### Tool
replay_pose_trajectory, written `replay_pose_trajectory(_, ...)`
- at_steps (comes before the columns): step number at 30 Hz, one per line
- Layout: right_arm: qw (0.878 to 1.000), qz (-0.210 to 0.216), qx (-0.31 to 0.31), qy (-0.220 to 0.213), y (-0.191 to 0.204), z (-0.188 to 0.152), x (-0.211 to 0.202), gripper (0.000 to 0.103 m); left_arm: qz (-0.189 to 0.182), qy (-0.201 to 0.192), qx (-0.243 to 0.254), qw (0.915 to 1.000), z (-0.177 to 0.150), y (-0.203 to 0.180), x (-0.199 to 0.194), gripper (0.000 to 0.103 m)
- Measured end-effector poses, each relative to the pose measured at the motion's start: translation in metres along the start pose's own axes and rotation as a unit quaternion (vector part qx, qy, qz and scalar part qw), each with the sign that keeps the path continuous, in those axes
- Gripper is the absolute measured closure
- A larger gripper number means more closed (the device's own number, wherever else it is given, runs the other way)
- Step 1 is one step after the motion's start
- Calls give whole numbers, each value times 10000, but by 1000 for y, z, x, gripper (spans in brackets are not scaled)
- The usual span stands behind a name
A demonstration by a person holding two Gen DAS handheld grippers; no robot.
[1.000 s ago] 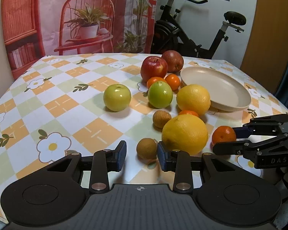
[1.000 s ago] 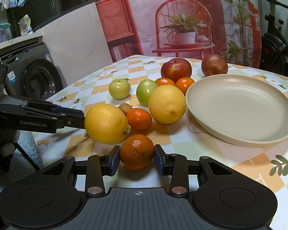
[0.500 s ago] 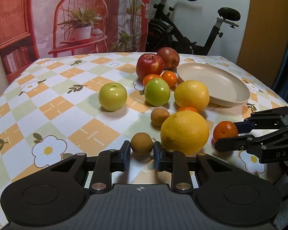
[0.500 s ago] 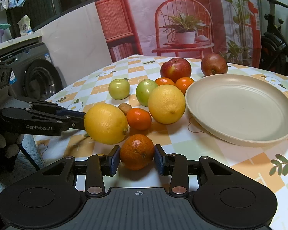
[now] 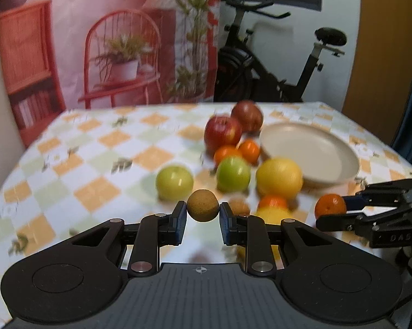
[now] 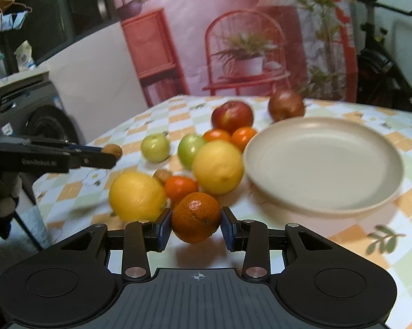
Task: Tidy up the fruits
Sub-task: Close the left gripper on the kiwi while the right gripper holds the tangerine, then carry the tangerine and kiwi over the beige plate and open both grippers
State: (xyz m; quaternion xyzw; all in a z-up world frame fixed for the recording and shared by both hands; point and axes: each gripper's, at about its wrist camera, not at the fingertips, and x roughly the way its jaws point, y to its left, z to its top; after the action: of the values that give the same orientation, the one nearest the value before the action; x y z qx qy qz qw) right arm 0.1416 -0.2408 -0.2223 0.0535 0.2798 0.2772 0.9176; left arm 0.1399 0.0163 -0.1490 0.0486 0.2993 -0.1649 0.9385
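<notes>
One bare plate (image 6: 324,164) — fruit (image 6: 216,167) beside.

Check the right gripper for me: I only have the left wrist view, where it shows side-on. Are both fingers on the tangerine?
Observer: Yes. In the right wrist view the right gripper has both fingers pressed on the tangerine, one on each side.
Operator: My own fingers hide the nearest big yellow fruit. Where does it sit?
Observer: The near yellow citrus lies on the tablecloth, just left of the tangerine and next to a smaller orange fruit.
Operator: The plate's near rim blocks part of its inside for me.
Observer: Here the plate shows its whole inside, and nothing lies in it.
</notes>
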Motion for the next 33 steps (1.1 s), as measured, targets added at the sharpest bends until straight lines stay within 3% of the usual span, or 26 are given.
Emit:
replay_pose_trajectory(9, 9977, -473, -16, -495, -30, 27, -25, 68, -484, -431, 223, 9976, 55, -42, 5, 76)
replay_pose_trajectory(15, 9929, -1006, 45, -633, -67, 37, -33, 68, -803, -422, 397, 9951, 73, -80, 33, 76)
replay_pose_trajectory(22, 9869, -1467, 155, -658, -110, 44, -25, 68, -1028, -71, 308, 9942, 94, -103, 86, 76)
replay_pose_trajectory(33, 9850, -1682, -43, -391, -132, 51, 4, 68, -949, 663, 284, 9929, 103, -121, 160, 76)
